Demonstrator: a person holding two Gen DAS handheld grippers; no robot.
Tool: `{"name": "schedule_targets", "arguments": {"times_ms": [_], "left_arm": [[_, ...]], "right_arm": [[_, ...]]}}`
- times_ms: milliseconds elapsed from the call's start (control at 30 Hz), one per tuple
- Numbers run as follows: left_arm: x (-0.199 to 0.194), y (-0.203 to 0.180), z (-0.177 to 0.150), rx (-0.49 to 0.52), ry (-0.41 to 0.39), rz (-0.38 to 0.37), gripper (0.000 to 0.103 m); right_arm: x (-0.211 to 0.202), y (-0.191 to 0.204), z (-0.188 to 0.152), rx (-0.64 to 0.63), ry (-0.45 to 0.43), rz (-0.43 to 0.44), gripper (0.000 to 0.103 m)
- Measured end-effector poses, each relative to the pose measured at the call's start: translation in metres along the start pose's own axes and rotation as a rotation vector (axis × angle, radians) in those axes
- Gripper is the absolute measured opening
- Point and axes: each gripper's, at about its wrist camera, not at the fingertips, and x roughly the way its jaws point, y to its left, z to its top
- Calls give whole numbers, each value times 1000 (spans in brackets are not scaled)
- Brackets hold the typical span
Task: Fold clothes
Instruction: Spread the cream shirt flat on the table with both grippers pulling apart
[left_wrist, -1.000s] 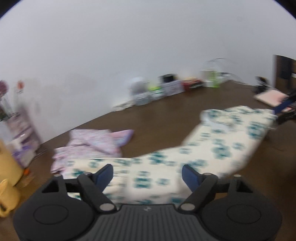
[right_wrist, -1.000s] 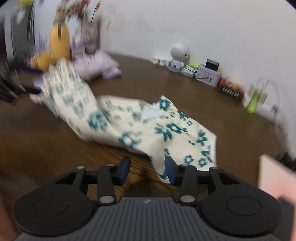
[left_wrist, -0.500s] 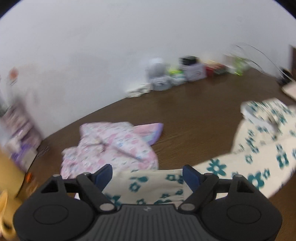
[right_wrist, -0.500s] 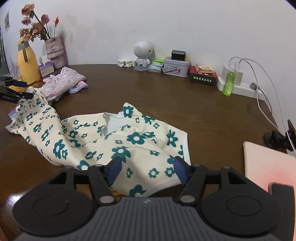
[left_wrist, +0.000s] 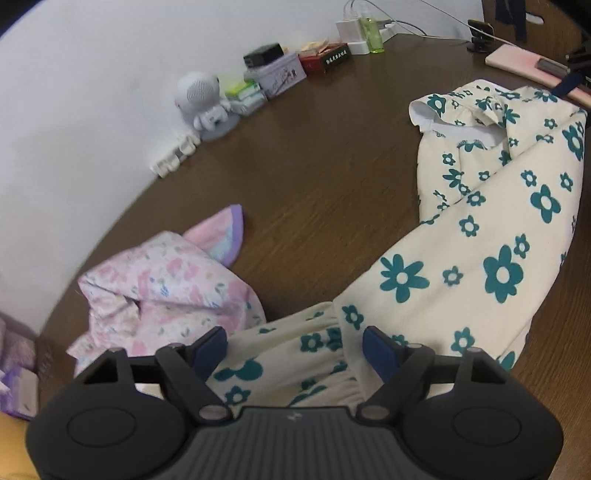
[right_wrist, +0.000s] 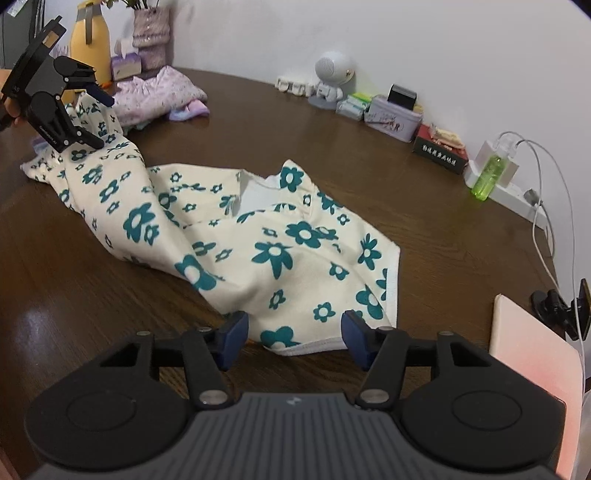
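A cream garment with teal flowers (right_wrist: 273, 254) lies crumpled across the brown table (right_wrist: 351, 155). My right gripper (right_wrist: 294, 338) hovers at its near hem, which lies between the closing jaws without being pinched. My left gripper (left_wrist: 295, 347) straddles the gathered far end of the same garment (left_wrist: 480, 266). Its jaws are closing too, and the pads stand clear of the cloth. In the right wrist view the left gripper (right_wrist: 101, 122) is at the top left over that end. A pink floral garment (left_wrist: 166, 280) lies bunched beside it.
Along the wall stand a small white robot figure (right_wrist: 332, 79), a tin box (right_wrist: 393, 118), a dark box (right_wrist: 439, 153), a green bottle (right_wrist: 487, 177) on a power strip with cables, and a yellow flask (right_wrist: 88, 40). A pink pad (right_wrist: 535, 350) lies at the right.
My left gripper has swung along the garment to its end by the pink clothes and has rolled. The right gripper's jaws have widened and now bracket the hem.
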Motion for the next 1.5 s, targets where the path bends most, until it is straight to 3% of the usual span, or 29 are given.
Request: {"name": "schedule_targets", "arguments": {"times_ms": [100,167,533,567,600,633,667,733,833,1033,1133,1367,1467,1500], "left_arm": [[-1,3,-2,-29,-1,-56,57],[0,3,-4,-44,4,-81,52],[2,2,-8,-116,-10,-89,50],[3,2,-8,-121,-10,-91,45],[3,2,-8,-127,-10,-93,34],[4,2,-8,-133,-10,-96,25],[2,-1,-9,-138,-15,-96,9],[-6,-10,-9,-133,-31,-62,6],[-27,-26,-11,-140,-77,5,4],[-106,-67,-40,-203,-236,129,4],[-140,-98,-73,-234,-261,129,4],[-148,-140,-131,-345,-144,18,6],[-156,-136,-133,-402,-181,14,12],[-160,-132,-130,-415,-202,25,23]], "right_arm": [[4,0,2,5,7,9,56],[6,2,2,3,12,13,56],[-8,16,0,-26,-21,75,57],[-4,17,1,-30,-15,64,57],[2,18,1,-33,-6,48,56],[7,19,2,-34,1,35,49],[10,18,3,-28,4,29,43],[15,16,5,-11,4,26,14],[9,12,9,8,-30,-4,4],[-16,13,-1,2,-63,-51,2],[-30,22,-15,-17,-48,-61,2],[-50,39,-50,-13,9,-17,5],[-65,35,-47,32,-40,12,18],[-70,33,-45,43,-61,16,27]]}}
